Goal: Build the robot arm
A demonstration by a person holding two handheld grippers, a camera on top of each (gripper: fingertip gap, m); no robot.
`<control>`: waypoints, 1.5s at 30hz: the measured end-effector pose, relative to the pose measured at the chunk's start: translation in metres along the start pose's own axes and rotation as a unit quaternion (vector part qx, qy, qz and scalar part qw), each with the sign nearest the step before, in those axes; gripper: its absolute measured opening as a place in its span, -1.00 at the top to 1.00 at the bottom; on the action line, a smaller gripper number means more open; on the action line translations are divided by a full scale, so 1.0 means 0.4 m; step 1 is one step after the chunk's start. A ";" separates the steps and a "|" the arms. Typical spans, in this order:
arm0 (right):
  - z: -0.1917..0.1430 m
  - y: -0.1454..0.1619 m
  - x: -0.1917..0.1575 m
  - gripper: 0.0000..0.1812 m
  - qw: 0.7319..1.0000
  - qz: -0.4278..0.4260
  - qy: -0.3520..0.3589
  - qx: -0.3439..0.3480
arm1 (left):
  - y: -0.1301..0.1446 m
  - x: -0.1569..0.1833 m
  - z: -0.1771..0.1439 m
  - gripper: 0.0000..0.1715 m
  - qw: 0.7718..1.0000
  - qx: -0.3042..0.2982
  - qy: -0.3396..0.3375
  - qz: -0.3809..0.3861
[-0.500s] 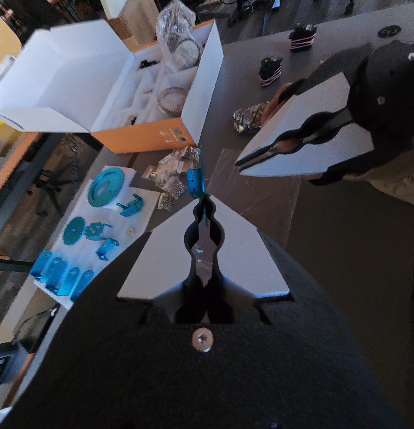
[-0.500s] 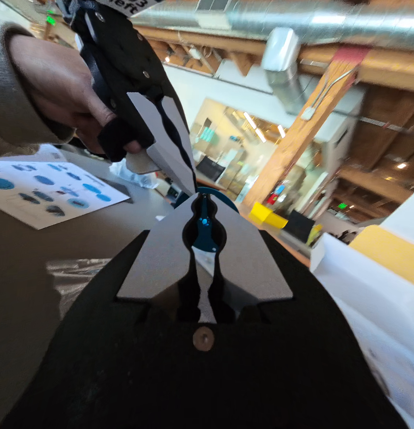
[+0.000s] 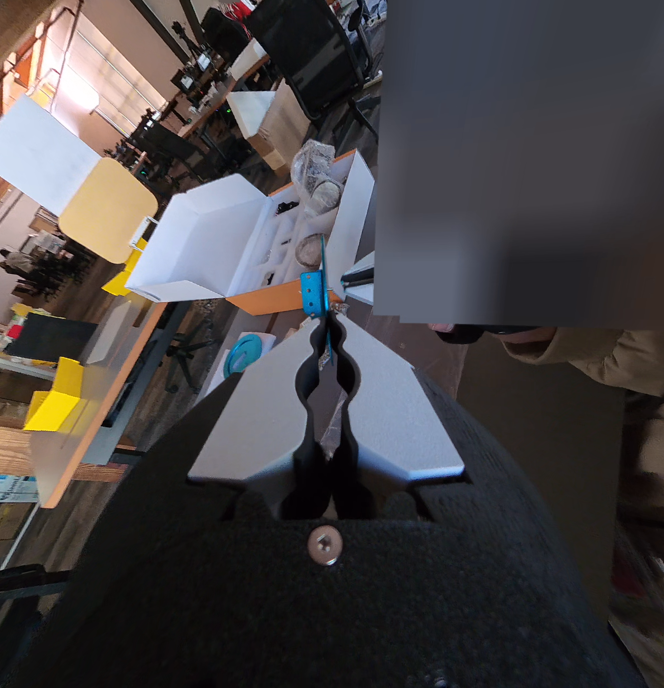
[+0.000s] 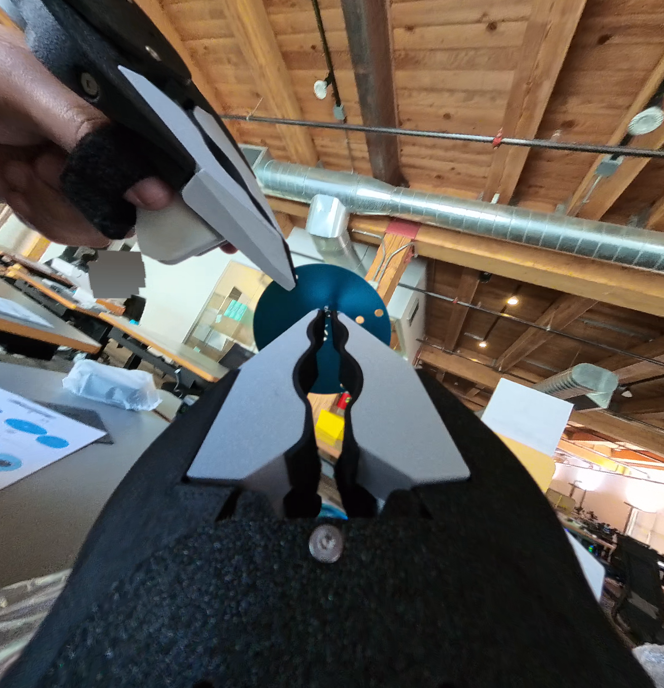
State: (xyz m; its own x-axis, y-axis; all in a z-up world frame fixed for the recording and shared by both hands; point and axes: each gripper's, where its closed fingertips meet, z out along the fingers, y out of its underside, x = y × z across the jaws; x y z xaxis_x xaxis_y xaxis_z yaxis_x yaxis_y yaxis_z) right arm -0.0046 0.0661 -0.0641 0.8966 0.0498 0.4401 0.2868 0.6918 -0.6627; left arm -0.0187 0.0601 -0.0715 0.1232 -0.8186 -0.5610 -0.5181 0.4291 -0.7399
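Observation:
My left gripper (image 3: 327, 316) is shut on the rim of a thin blue disc (image 3: 324, 268), seen edge-on, with a blue perforated bracket (image 3: 311, 295) fixed to its left face. A small silver screw (image 3: 332, 288) sticks out of its right face. In the right wrist view the disc (image 4: 297, 316) faces me, held up in the air, with the left gripper (image 4: 290, 283) pinching its upper left edge. My right gripper (image 4: 326, 311) is shut at the tips on the small screw (image 4: 326, 308) at the disc's middle. Its tips also show in the left wrist view (image 3: 351, 281).
An open white-and-orange box (image 3: 211, 238) with compartments lies on the grey table beyond the disc. A teal ring on white foam (image 3: 245, 355) lies nearer. A paper sheet with blue part pictures (image 4: 25, 439) and a plastic bag (image 4: 111, 383) lie on the table at left. Only a small space, under 4 cm, lies between the two pairs of fingers.
Both grippers have lifted and tilted up, so the room and ceiling now show behind them. The right gripper's tips have come in to the screw at the disc's face.

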 end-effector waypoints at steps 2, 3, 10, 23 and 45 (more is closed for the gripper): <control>-0.004 -0.025 0.008 0.99 1.000 -0.002 0.013 0.017 | -0.015 0.009 -0.012 1.00 1.000 0.001 -0.004 0.009; -0.004 -0.031 0.009 0.99 1.000 -0.001 0.015 0.017 | -0.022 0.014 -0.017 1.00 1.000 0.003 -0.005 0.010; -0.007 -0.069 0.007 0.99 0.999 -0.014 0.022 0.034 | -0.043 0.022 -0.038 1.00 1.000 0.008 -0.010 0.006; 0.012 -0.082 -0.003 0.99 0.999 -0.032 0.017 0.035 | -0.044 0.018 -0.050 1.00 1.000 0.011 -0.010 0.004; 0.016 -0.092 0.007 0.99 0.996 0.060 0.029 0.058 | -0.058 0.027 -0.061 1.00 0.999 0.016 -0.024 0.029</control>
State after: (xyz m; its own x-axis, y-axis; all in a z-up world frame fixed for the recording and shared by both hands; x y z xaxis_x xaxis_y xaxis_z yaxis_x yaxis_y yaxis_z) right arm -0.0146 0.0454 -0.0348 0.9407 0.0978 0.3249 0.1391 0.7622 -0.6322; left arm -0.0259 0.0320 -0.0515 0.1349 -0.7735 -0.6193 -0.4985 0.4872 -0.7170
